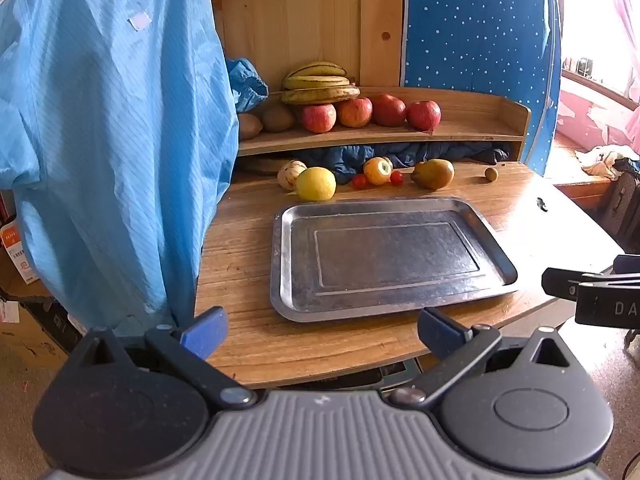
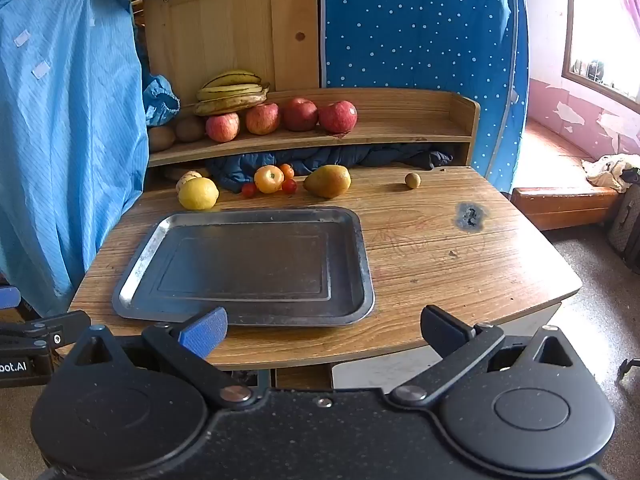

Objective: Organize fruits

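"DA" on right gripper (image 1: pixel 600 292); "bot.AI" on left gripper (image 2: pixel 24 360).

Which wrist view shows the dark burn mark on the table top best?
The right wrist view: the burn mark sits in even light on the table, right of the tray, with its grey halo clear. In the left wrist view it is only a small dark squiggle washed out by window glare.

Yellow lemon (image 2: pixel 198 193), red apples (image 2: pixel 338 116), white-dotted blue cloth (image 2: pixel 420 32), grey tray (image 2: pixel 136 264)
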`<state>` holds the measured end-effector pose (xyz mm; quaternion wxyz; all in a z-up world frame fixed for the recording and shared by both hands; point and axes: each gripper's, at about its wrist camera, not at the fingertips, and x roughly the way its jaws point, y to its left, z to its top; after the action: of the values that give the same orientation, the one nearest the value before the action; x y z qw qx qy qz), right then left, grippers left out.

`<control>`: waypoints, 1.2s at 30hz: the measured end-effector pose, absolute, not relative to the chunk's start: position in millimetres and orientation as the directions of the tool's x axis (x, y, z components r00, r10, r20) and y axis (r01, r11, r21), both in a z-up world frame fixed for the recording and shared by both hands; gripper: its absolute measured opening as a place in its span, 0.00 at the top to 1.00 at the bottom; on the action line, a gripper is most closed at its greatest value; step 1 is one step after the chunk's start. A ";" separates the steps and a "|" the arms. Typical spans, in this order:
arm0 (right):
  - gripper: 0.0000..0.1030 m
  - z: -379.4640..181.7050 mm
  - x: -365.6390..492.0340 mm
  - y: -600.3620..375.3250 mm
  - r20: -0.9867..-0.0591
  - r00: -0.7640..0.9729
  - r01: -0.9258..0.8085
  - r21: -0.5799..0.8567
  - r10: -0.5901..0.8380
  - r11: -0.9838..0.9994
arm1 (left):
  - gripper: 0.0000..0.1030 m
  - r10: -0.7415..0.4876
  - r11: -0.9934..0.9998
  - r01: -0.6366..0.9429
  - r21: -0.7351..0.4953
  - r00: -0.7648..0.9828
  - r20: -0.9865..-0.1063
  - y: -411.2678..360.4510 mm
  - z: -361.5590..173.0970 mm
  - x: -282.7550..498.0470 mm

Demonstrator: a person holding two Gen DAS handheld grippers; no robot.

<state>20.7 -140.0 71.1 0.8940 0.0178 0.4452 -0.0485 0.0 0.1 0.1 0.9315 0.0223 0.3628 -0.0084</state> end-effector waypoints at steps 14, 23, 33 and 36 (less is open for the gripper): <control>0.00 71.2 20.7 -140.2 -0.798 0.599 0.103 -0.010 -0.070 0.995 | 0.00 0.002 0.999 0.031 0.036 0.736 -0.677 -0.1 0.0 0.0; 0.00 71.1 20.2 -140.4 -0.798 0.599 0.102 -0.011 -0.070 0.995 | 0.00 0.000 0.999 0.033 0.035 0.735 -0.679 -0.1 0.1 0.0; 0.00 70.8 19.6 -141.0 -0.798 0.598 0.102 -0.012 -0.071 0.995 | 0.00 -0.001 0.999 0.033 0.035 0.733 -0.680 -0.2 0.2 -0.1; 0.00 70.8 19.3 -141.4 -0.798 0.598 0.103 -0.011 -0.071 0.995 | 0.00 0.000 0.999 0.033 0.035 0.734 -0.679 -0.3 0.3 -0.2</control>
<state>19.3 -141.4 70.8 0.8938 0.0179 0.4455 -0.0485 -0.2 -0.3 0.3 0.9309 0.0222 0.3645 -0.0090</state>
